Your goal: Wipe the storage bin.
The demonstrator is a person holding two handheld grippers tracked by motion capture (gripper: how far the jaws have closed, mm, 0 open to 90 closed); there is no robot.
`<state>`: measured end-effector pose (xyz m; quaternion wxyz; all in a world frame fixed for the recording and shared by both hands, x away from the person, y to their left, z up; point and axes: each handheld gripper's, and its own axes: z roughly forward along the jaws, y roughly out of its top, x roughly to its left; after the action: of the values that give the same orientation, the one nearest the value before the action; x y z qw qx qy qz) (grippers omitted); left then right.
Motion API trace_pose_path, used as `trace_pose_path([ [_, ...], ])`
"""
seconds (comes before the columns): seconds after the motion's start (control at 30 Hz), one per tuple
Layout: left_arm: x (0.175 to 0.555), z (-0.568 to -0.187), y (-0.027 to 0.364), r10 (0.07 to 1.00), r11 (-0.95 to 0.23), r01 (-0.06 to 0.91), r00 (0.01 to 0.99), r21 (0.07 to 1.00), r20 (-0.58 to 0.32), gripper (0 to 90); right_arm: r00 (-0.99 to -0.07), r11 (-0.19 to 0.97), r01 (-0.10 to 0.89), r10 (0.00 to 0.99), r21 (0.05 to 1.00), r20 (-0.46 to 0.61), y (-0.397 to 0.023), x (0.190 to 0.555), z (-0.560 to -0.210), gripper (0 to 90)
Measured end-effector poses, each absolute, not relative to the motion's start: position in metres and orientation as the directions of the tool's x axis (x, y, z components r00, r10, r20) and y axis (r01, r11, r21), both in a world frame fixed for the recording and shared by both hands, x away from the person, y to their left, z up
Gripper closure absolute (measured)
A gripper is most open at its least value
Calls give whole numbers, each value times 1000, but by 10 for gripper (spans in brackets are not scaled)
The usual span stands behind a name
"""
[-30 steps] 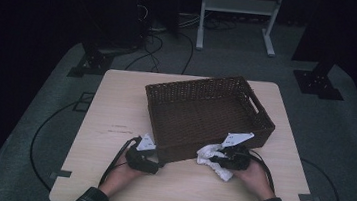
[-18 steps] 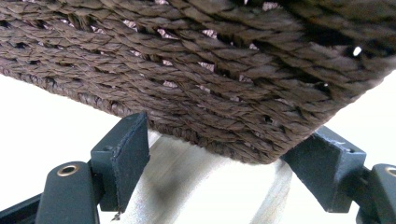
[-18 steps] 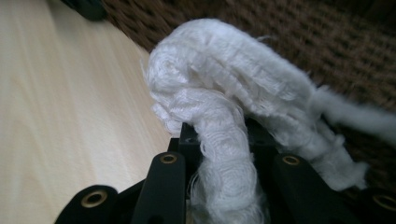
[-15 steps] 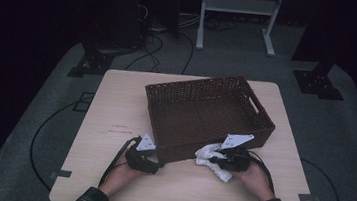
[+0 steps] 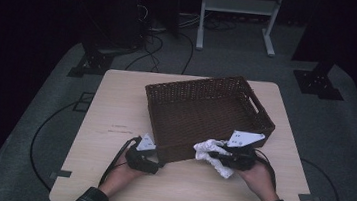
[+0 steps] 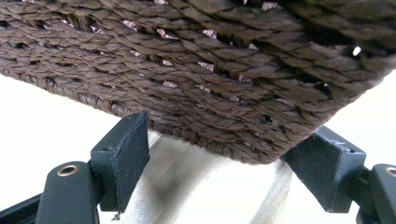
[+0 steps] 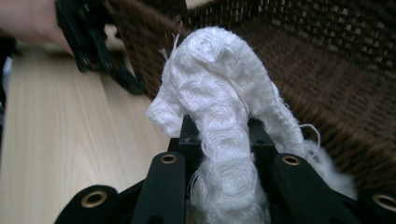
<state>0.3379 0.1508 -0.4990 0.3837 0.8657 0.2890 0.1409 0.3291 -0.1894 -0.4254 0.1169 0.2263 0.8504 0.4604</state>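
White cloth (image 7: 219, 121) clamped in the right gripper (image 5: 221, 158) at the near wall of the wicker basket (image 5: 260, 120) (table's (image 5: 116, 104) near edge), left gripper (image 5: 152, 164) jaws apart around the basket's near-left corner.

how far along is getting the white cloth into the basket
Done: the right tongs are shut on the white cloth and hold it off the table, beside the near wall of the wicker basket. In hand: carrying it up toward that rim, while the left tongs straddle the basket's near corner. Left: clear the rim, then release the cloth inside the basket.
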Motion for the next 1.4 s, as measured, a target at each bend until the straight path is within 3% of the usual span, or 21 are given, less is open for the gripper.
trace_pose_path([
  [0.3,338,-499,151,609,-538,392,793,746,22,223,-871,425,241,492,873,1,-190,330,-408,732],
  [1.4,338,-499,151,609,-538,393,793,746,22,222,-897,478,250,443,842,15,-170,336,-438,733],
])
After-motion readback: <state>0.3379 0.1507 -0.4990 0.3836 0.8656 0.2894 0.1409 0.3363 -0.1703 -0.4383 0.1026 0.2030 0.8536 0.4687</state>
